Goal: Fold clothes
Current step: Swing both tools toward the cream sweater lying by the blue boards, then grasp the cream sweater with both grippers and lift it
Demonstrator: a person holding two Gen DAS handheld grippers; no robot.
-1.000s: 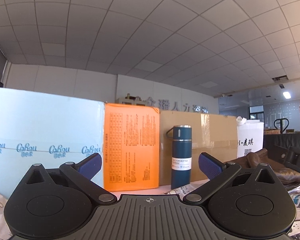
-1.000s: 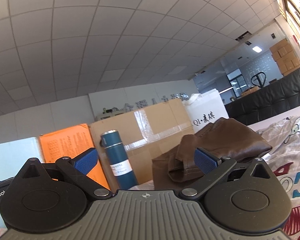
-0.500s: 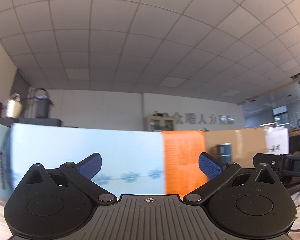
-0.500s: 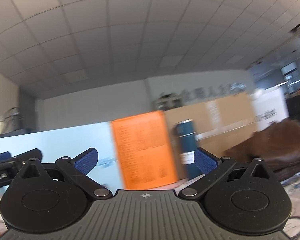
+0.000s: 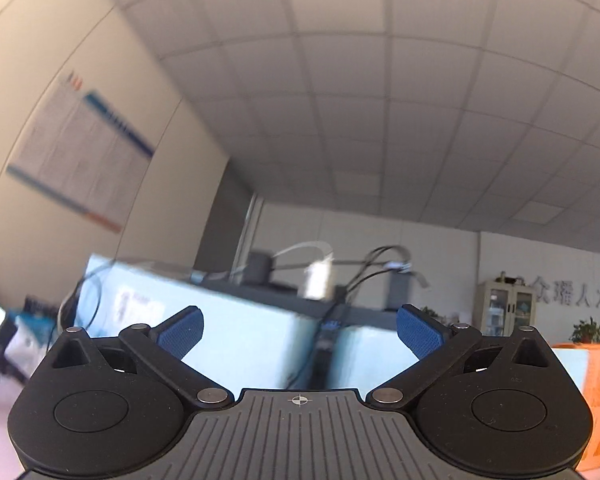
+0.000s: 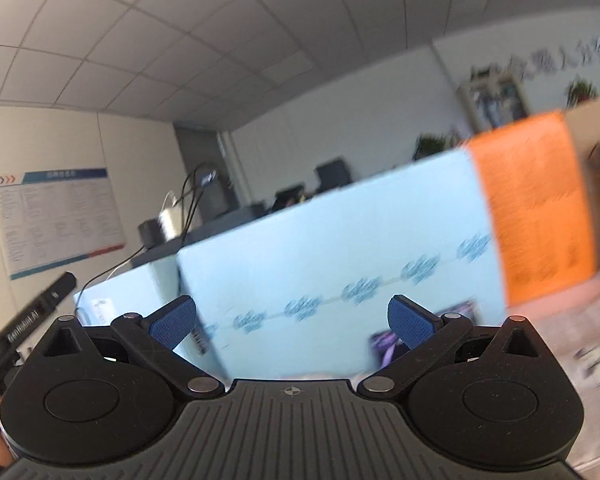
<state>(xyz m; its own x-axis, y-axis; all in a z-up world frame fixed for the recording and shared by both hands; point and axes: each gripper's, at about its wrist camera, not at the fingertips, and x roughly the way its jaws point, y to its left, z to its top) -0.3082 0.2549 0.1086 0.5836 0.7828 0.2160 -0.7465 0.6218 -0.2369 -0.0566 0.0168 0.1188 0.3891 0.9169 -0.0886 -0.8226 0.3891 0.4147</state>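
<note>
Both views are blurred. The left gripper stands wide apart, holding nothing, before a pale blue box. The right gripper gapes empty too; an orange box at right. No clothing can be made out.

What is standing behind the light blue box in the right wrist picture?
Behind the light blue box a dark counter carries a black pot, a metal kettle and cables. The box covers the counter's lower part, so nothing below can be seen.
</note>
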